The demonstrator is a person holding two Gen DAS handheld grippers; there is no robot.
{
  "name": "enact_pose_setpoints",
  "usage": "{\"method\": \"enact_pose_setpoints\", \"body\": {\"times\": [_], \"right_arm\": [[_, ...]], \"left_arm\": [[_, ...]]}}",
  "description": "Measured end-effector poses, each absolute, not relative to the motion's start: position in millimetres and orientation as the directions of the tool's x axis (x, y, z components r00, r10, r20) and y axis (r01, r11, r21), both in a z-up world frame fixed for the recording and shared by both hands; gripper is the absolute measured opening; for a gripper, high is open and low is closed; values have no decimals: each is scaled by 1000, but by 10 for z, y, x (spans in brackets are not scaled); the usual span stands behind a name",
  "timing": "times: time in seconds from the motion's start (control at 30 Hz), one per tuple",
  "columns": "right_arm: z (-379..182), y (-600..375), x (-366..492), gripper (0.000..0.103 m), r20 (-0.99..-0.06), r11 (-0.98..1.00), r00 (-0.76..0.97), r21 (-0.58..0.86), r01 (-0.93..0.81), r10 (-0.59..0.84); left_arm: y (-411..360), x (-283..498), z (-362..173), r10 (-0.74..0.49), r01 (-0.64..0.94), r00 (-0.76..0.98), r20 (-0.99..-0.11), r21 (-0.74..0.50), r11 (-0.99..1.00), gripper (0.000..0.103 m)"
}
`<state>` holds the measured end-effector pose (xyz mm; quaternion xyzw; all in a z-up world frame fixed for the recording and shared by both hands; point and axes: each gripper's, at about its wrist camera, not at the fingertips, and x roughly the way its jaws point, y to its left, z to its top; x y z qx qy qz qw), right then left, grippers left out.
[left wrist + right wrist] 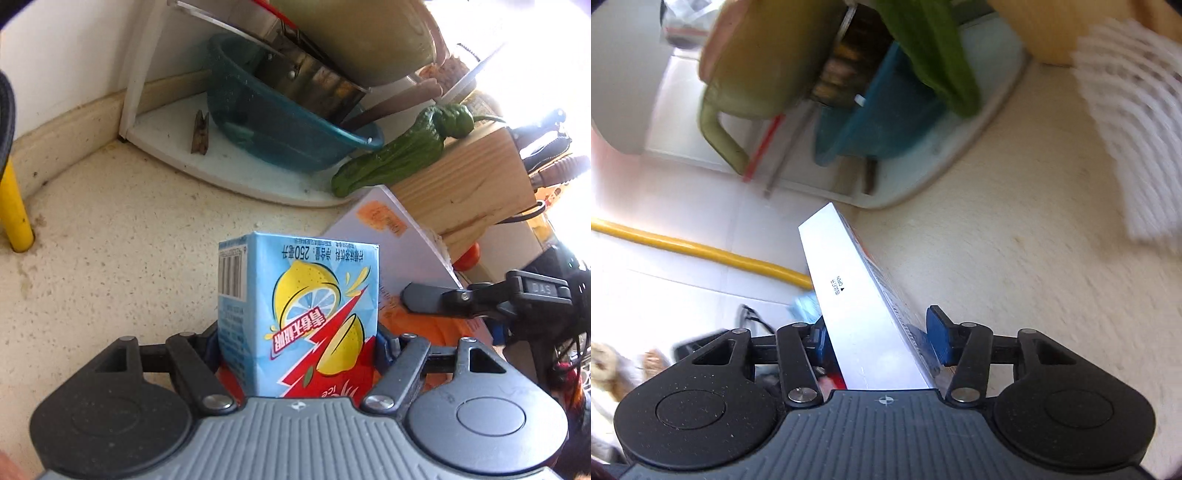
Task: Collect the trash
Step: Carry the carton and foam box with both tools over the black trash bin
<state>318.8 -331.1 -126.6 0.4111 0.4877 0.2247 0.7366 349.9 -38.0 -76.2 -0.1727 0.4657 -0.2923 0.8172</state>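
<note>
Gripping a small lemon-tea carton [299, 314] between them, the left tongs [299, 343] are clenched on its two narrow sides, with the carton standing up out of the jaws above the speckled bench [129, 236]. It looks light and probably drained, so its thin card walls would dent under hard pressure; the hold low on the flat sides, near a folded end where the card is stiffest, seems sound.

The right tongs [882, 343] have a flat white box [849, 295] between their blue pads [938, 336]. The left pad seems to touch the box's broad white face, but a sliver of gap appears to remain at the right pad, so I judge the grip not quite seated and the tongs not yet clenched. This box is stiff-edged but glossy, so it may slide or pivot if pinched only at one corner; taking it across its thin dimension, well in from the end, looks safest.

Farther off on the bench sit a white tray [236, 181] carrying a blue basin [280, 125], and a green pepper [388, 155] to the right of it.
</note>
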Motion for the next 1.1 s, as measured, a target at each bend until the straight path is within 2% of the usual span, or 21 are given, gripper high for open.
{"method": "enact_pose_setpoints", "body": {"times": [0.07,0.2,0.33,0.5,0.73,1.1], "right_arm": [[-1222,-3388,3125,58,-514,540,451,838,81,729],[-1072,-3545,3007,56,-415,452,548,889,74,727],[-992,-3676,2866,52,-339,380,603,923,65,722],[-981,-3686,2672,52,-317,360,612,931,56,725],[-1013,-3620,2537,50,-349,395,614,916,65,708],[-949,-3437,2435,50,-285,347,552,938,-9,784]], "left_arm": [[-346,3460,-683,-634,318,421,-649,-548,773,70],[-267,3377,-545,-617,327,472,-630,-525,786,70],[-200,3233,-425,-556,313,529,-641,-462,830,70],[-101,3050,-348,-498,271,568,-655,-423,865,70],[-6,2751,-300,-453,232,592,-667,-397,888,70],[200,2231,-159,-336,136,662,-670,-334,933,70]]}}
